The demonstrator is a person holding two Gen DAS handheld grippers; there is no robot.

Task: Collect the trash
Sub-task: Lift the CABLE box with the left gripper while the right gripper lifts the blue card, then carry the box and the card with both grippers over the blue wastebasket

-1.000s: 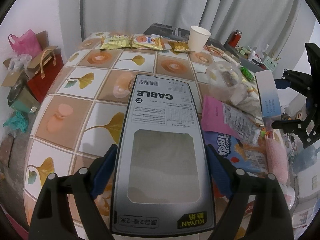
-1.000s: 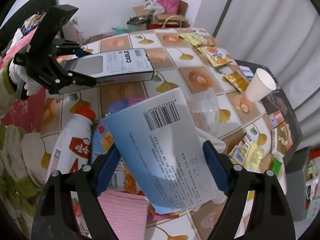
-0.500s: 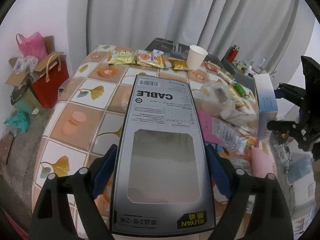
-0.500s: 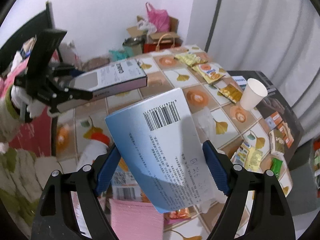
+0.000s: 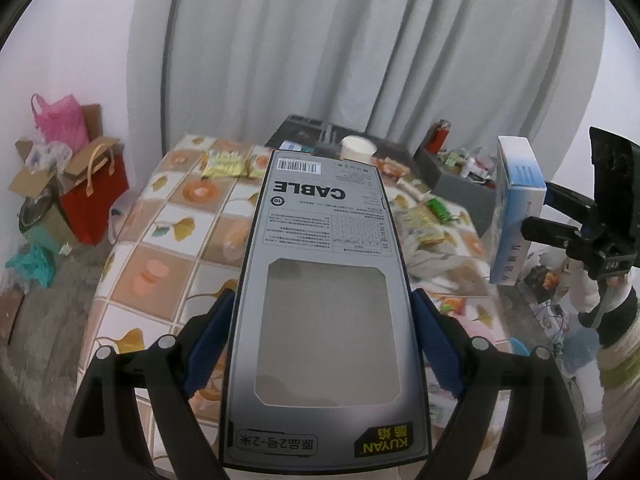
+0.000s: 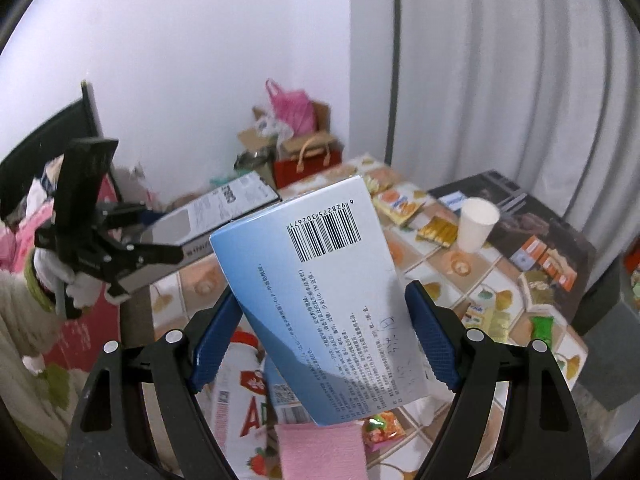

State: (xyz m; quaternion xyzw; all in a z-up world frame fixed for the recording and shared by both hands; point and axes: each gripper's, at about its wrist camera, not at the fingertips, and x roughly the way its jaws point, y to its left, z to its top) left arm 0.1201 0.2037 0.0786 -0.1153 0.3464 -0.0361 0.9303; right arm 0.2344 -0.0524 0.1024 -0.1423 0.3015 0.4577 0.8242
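Observation:
My left gripper point(image 5: 320, 344) is shut on a flat grey cable box point(image 5: 324, 300) with a clear window, held high above the tiled table point(image 5: 168, 232). My right gripper point(image 6: 320, 328) is shut on a light-blue box point(image 6: 332, 284) with a barcode, also lifted above the table. The blue box shows at the right of the left wrist view point(image 5: 516, 208), and the cable box shows at the left of the right wrist view point(image 6: 216, 212). Snack wrappers point(image 6: 400, 204) and a paper cup point(image 6: 476, 224) lie on the table.
A white bottle with a red label point(image 6: 240, 396) and a pink cloth point(image 6: 320, 452) lie under the right gripper. A red paper bag point(image 5: 94, 200), a pink bag point(image 5: 60, 124) and cardboard sit on the floor to the left. A dark side table point(image 6: 532, 224) and curtains stand behind.
Both grippers have risen well above the table with their boxes still gripped; the table now looks farther away and more wall and curtain show.

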